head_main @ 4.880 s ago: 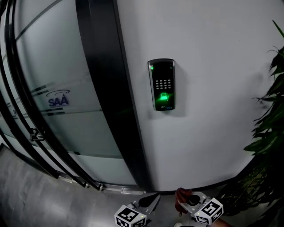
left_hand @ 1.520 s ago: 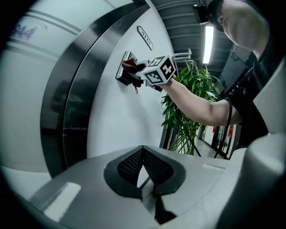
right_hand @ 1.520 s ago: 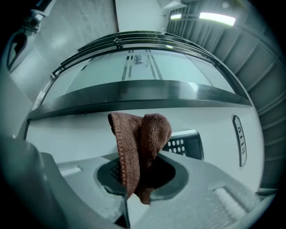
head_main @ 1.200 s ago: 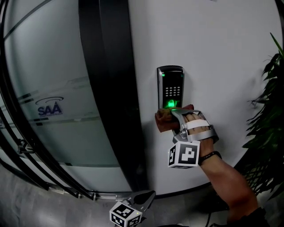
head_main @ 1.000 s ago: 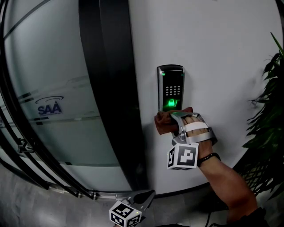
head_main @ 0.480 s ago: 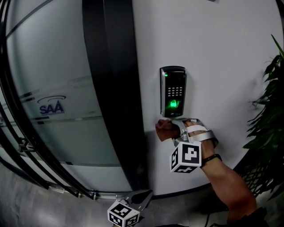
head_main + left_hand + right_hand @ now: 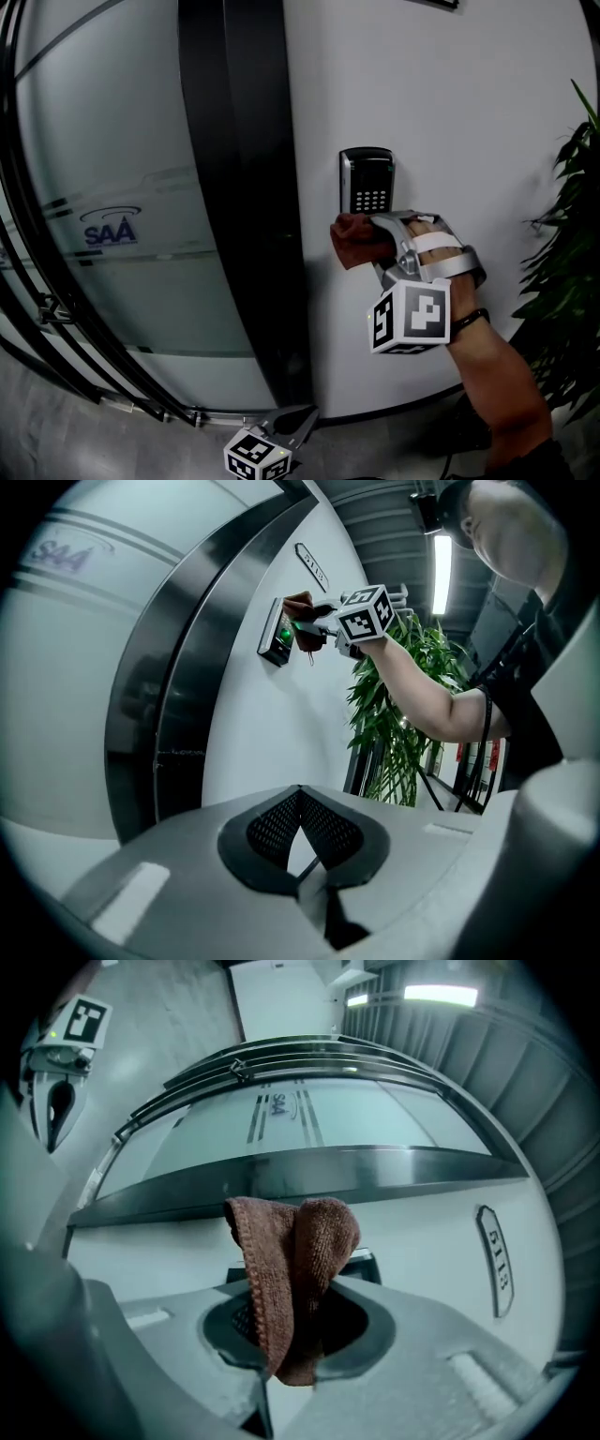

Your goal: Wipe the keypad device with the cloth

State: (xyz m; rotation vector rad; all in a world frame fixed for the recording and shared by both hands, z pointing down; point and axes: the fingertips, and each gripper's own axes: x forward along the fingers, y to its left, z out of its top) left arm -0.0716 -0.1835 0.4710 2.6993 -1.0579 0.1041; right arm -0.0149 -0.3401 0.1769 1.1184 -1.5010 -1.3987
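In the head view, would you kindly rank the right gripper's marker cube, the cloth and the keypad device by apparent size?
1. marker cube, though nearest the camera.
2. cloth and keypad device, about alike; the cloth hides the keypad's lower part.

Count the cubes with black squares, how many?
2. One cube on the right gripper, holding the cloth at the keypad; the other on the left gripper, low down.
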